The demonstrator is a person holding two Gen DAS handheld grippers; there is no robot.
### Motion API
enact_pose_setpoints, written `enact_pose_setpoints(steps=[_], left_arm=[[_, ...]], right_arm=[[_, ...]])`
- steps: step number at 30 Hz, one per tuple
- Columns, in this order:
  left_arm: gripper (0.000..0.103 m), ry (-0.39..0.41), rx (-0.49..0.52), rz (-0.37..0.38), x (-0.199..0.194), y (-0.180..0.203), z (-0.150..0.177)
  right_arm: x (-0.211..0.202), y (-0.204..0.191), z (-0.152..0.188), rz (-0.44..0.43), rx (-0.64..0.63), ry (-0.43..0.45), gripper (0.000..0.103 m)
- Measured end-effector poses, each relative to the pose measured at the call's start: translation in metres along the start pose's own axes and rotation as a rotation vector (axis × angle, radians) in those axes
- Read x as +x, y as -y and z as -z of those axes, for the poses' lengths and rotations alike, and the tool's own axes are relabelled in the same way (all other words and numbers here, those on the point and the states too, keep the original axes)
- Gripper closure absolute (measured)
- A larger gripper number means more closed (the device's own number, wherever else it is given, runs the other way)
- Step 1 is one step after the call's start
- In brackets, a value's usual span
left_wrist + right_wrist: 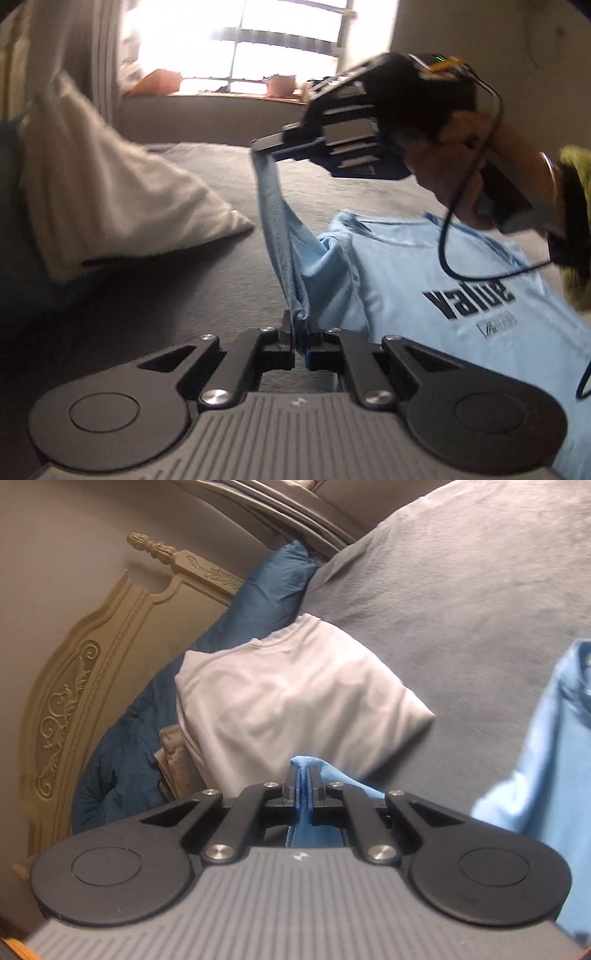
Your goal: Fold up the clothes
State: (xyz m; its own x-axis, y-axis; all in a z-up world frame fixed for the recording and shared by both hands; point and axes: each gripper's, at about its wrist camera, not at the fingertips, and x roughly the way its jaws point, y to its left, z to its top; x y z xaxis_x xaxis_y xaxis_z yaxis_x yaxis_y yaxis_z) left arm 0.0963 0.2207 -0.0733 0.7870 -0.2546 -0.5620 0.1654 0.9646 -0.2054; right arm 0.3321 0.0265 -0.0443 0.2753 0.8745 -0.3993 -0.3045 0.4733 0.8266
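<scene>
Pinching light-blue T-shirt [424, 280] edge: left gripper [300, 326], right gripper [303, 788].

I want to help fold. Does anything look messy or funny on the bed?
Nothing is broken or spilled. The blue shirt just isn't flat: the left gripper and right gripper pinch one edge, stretched up off the bed. That's mid-fold, not a mess.

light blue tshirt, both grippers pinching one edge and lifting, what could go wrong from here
The left gripper and right gripper each pinch only a thin bunch of the light blue T-shirt, so the cloth could slip out. The stretched edge is twisted, so the fold may crease. The white folded garment lies close and could get disturbed.
</scene>
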Motion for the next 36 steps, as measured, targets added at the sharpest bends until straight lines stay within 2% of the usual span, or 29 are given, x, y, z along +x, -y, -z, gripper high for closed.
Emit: enact_pose_setpoints(steps=[2,9,14,20,24,25,26,27,30,32,34,36], left_arm=[[0.098,-0.011,-0.154,0.005,-0.002,-0.029,-0.005],[0.099,-0.035,-0.347,-0.036,0.006,-0.071,-0.001],[0.099,-0.08,-0.381,-0.064,0.013,-0.078,0.006],[0.099,-0.09,-0.4,-0.074,0.014,-0.08,0.009],[0.099,-0.093,-0.394,-0.084,0.015,-0.079,0.011],[0.099,-0.095,-0.394,-0.086,0.015,-0.078,0.012],[0.099,-0.095,-0.39,-0.089,0.014,-0.078,0.013],[0.099,-0.094,-0.387,-0.092,0.014,-0.077,0.013],[0.099,-0.09,-0.374,-0.098,0.012,-0.076,0.013],[0.099,-0.088,-0.37,-0.098,0.011,-0.076,0.014],[0.099,-0.083,-0.377,-0.097,0.01,-0.077,0.015],[0.098,-0.079,-0.383,-0.096,0.008,-0.079,0.016]], right_arm=[[0.019,-0.005,-0.004,-0.015,-0.01,-0.004,0.101],[0.079,-0.011,-0.003,-0.014,-0.046,-0.02,0.101],[0.104,-0.015,0.001,-0.004,-0.095,-0.017,0.101],[0.121,-0.02,0.006,0.015,-0.239,-0.015,0.101],[0.113,-0.025,-0.005,0.012,-0.284,-0.034,0.097],[0.107,-0.027,-0.011,0.004,-0.287,-0.022,0.092],[0.1,-0.029,-0.017,0.0,-0.29,-0.004,0.081],[0.09,-0.031,-0.024,-0.001,-0.294,0.023,0.074],[0.06,-0.036,-0.046,0.014,-0.313,0.088,0.074],[0.04,-0.037,-0.056,0.065,-0.348,0.094,0.074],[0.023,-0.035,-0.058,0.133,-0.398,0.067,0.074],[0.015,-0.029,-0.05,0.206,-0.454,0.0,0.075]])
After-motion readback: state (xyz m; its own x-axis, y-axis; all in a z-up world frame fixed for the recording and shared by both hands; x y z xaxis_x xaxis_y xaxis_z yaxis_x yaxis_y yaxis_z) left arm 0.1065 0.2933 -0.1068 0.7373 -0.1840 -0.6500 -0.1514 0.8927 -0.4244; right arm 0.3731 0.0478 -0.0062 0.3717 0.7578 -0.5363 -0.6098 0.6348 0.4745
